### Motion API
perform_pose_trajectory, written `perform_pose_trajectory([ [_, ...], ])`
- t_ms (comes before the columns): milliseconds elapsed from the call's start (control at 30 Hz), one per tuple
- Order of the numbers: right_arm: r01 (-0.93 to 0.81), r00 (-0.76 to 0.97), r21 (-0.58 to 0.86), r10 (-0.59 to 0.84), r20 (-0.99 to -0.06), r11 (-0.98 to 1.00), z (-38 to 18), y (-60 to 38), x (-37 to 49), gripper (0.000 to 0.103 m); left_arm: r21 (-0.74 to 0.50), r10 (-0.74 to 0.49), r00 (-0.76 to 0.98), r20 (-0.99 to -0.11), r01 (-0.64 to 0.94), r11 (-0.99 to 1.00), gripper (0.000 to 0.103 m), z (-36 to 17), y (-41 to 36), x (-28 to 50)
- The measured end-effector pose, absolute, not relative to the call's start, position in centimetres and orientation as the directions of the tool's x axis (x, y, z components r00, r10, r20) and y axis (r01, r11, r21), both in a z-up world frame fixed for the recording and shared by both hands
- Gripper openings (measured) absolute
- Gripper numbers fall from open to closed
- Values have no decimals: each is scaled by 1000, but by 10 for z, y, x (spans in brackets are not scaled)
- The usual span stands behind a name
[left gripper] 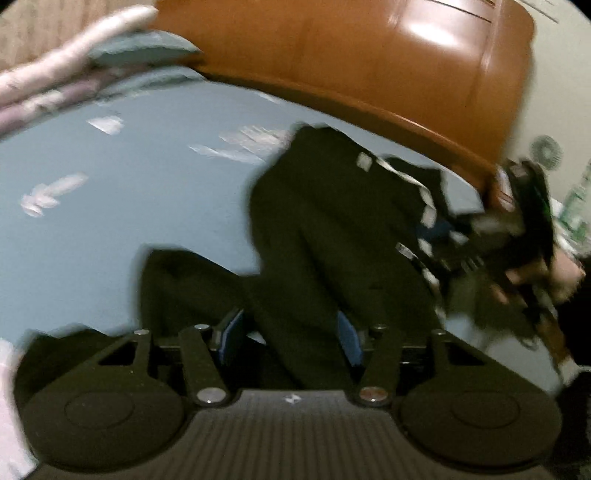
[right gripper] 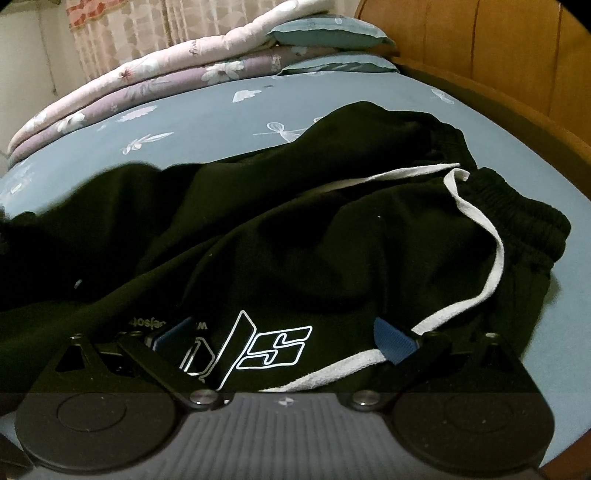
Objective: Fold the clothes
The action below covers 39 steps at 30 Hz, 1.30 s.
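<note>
Bedroom scene: blue bed [right gripper: 207, 110] with a leaf-print sheet, wooden headboard [right gripper: 509, 55] along its far-right edge, folded quilts [right gripper: 122, 85] and pillows [right gripper: 328, 31] stacked at the far-left corner.

Black shorts [right gripper: 295, 221] with white trim [right gripper: 480, 229] lie spread across the middle of the bed, toward the near edge. Elastic waistband [right gripper: 517, 199] sits at the headboard-side end; the legs run off toward the opposite side, so the long axis goes roughly across the right-wrist view. A white outline logo [right gripper: 258, 347] faces up on the near leg.

Right gripper [right gripper: 284, 343] is low over the near edge of the shorts, fingers [right gripper: 393, 343] spread wide with the logo patch and a strip of trim lying between them. Pads don't look pressed onto the cloth, so open, holding nothing as far as I can tell.

Left gripper [left gripper: 291, 332] view is motion-blurred. Its fingers [left gripper: 231, 336] stand about half apart with a ridge of black fabric [left gripper: 314, 240] running up between them. Can't tell whether the pads actually pinch it. The right gripper and a hand [left gripper: 532, 266] show blurred at the far right of this view, near the waistband end.

Key relation: fabric lies straight ahead of and under both sets of fingers. Right is nearer the waistband end, left nearer the leg end. Likely next step is pinching both ends and folding along the long axis. Not yet folded.
</note>
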State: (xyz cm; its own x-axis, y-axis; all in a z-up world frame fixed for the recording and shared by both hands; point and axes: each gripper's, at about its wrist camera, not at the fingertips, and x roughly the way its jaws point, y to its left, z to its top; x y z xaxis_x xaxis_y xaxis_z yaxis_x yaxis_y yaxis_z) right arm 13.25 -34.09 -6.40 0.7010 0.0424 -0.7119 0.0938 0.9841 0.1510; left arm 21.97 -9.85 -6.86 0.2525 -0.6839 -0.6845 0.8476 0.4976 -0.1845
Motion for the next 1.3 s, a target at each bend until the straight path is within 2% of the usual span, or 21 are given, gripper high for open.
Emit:
perform_pose_trajectory([
  [167, 122, 728, 254, 87, -680, 959, -43, -354, 122, 103, -166, -668, 211, -713, 875, 454, 53, -86, -111, 196],
  [400, 32, 798, 226, 112, -592, 974, -6, -340, 114, 103, -178, -681, 212, -701, 872, 456, 56, -70, -104, 187],
  [600, -28, 810, 235, 160, -564, 972, -2, -328, 114, 103, -280, -750, 315, -582, 788, 549, 57, -32, -66, 222],
  [700, -39, 810, 255, 180, -558, 966, -5, -327, 115, 103, -374, -774, 344, -531, 725, 579, 53, -28, -63, 249],
  [733, -40, 809, 257, 182, -558, 966, -6, -327, 114, 103, -386, -774, 345, -531, 715, 583, 48, -32, -67, 257],
  [767, -42, 808, 259, 185, -559, 965, -7, -327, 114, 103, -385, -768, 342, -541, 711, 588, 39, -37, -74, 264],
  [800, -43, 808, 261, 187, -559, 964, -7, -327, 114, 103, -379, -760, 332, -559, 713, 590, 38, -44, -82, 270],
  [1033, -39, 805, 266, 188, -563, 963, -13, -333, 110, 103, -323, -713, 256, -652, 758, 567, 38, -79, -128, 274],
  [1167, -27, 798, 273, 185, -573, 962, -22, -338, 112, 103, -178, -652, 294, -699, 812, 557, 38, -84, -141, 261],
  [1233, -28, 797, 288, 195, -572, 957, -25, -340, 112, 103, -154, -644, 299, -704, 821, 549, 38, -84, -144, 258],
  [1300, -32, 795, 298, 205, -571, 954, -28, -340, 113, 103, -144, -644, 296, -706, 830, 539, 27, -83, -146, 258],
])
